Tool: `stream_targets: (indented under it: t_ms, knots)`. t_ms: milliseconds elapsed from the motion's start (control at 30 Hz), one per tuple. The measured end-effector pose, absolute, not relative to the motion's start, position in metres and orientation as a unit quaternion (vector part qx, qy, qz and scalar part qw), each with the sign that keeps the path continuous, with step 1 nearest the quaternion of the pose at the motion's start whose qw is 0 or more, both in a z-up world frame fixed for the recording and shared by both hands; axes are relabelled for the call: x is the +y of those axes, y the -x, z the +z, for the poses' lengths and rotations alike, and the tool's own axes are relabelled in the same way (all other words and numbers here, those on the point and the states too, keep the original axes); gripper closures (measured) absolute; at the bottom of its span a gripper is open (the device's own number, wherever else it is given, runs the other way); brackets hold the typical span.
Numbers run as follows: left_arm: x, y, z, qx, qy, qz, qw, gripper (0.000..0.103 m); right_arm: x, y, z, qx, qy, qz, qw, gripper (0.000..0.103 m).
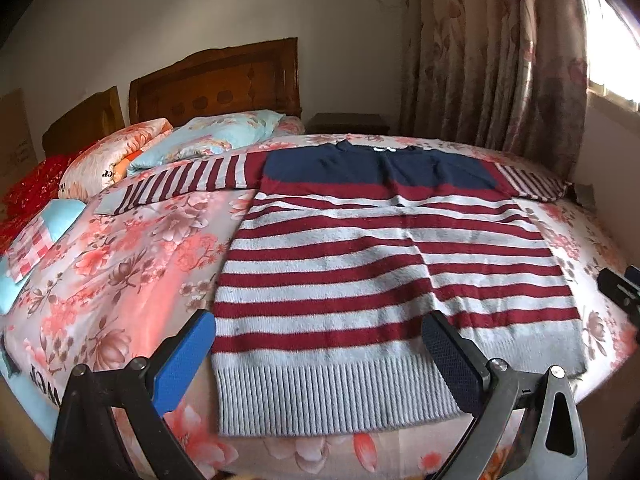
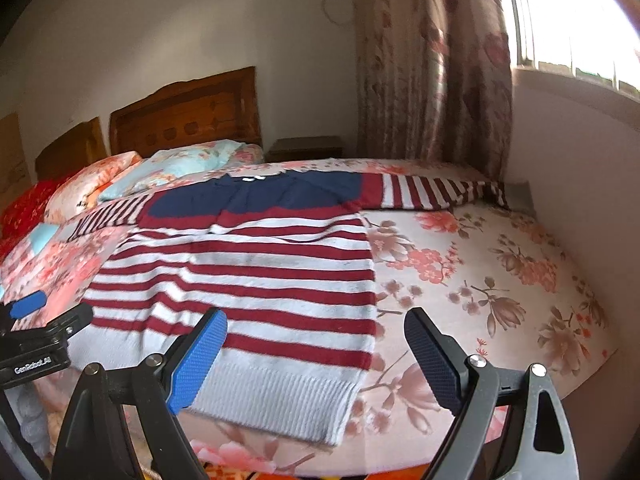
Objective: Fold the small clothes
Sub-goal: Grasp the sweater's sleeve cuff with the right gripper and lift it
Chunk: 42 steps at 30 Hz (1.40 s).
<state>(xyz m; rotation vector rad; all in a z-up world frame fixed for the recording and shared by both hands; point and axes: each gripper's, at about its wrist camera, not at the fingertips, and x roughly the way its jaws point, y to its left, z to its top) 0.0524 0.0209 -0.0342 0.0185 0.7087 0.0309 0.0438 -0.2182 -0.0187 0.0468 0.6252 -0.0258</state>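
A small knit sweater [image 1: 360, 264] with red and white stripes, a navy chest panel and a grey ribbed hem lies flat on the floral bed sheet [image 1: 120, 248], both sleeves spread sideways. It also shows in the right wrist view [image 2: 248, 280]. My left gripper [image 1: 320, 364] is open and empty, hovering over the hem's left part. My right gripper [image 2: 316, 364] is open and empty, over the hem's right corner. The left gripper shows at the left edge of the right wrist view [image 2: 36, 324]; the right gripper shows at the right edge of the left wrist view [image 1: 620, 288].
Pillows and a folded quilt [image 1: 120, 156] lie by the wooden headboard [image 1: 216, 80]. A small nightstand [image 1: 348, 122] stands behind the bed. Floral curtains [image 2: 432, 60] and a window wall [image 2: 580, 152] border the bed's far and right sides.
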Motion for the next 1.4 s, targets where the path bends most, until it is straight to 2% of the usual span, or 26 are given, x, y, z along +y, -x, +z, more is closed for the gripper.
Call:
stream_targets:
  t_ms: [300,367,433,667,767,933,1067,1167,1267,1333,1367,1400]
  knots:
    - [0.013,-0.121,-0.034,0.38,-0.034,0.005,0.924,0.0,-0.28,-0.097,-0.023,0.339,-0.072,-0.067,0.936,0.013]
    - [0.009,-0.147,-0.033,0.387,-0.028,-0.004,0.922,0.0,-0.313,-0.117,-0.024,0.351,-0.111,-0.083,0.926,0.017]
    - [0.004,-0.18,-0.034,0.39,-0.024,-0.008,0.92,0.0,-0.344,-0.133,-0.026,0.359,-0.147,-0.104,0.916,0.028]
    - [-0.012,-0.268,-0.059,0.427,-0.027,0.003,0.904,0.0,-0.45,-0.182,-0.039,0.363,-0.248,-0.179,0.88,0.03]
    - [-0.012,-0.276,-0.076,0.441,-0.028,0.011,0.897,0.0,-0.481,-0.206,-0.042,0.355,-0.27,-0.189,0.875,0.031]
    - [0.002,-0.282,-0.081,0.451,0.021,0.002,0.892,0.0,-0.52,-0.246,-0.052,0.337,-0.349,-0.172,0.857,0.031]
    - [-0.001,-0.284,-0.082,0.447,0.018,0.009,0.894,0.0,-0.541,-0.279,-0.066,0.32,-0.425,-0.146,0.834,0.031]
    - [-0.001,-0.281,-0.082,0.446,0.017,0.007,0.895,0.0,-0.547,-0.303,-0.071,0.312,-0.441,-0.159,0.826,0.032]
    - [0.0,-0.279,-0.082,0.449,0.013,-0.002,0.893,0.0,-0.559,-0.323,-0.073,0.305,-0.443,-0.179,0.824,0.044]
    - [0.001,-0.28,-0.081,0.455,0.01,-0.008,0.89,0.0,-0.572,-0.329,-0.077,0.294,-0.455,-0.192,0.818,0.065]
    - [0.001,-0.28,-0.081,0.456,0.009,-0.01,0.89,0.0,-0.579,-0.332,-0.08,0.289,-0.465,-0.195,0.814,0.07]
    - [0.001,-0.28,-0.081,0.458,0.007,-0.013,0.889,0.0,-0.586,-0.334,-0.085,0.282,-0.482,-0.199,0.805,0.08]
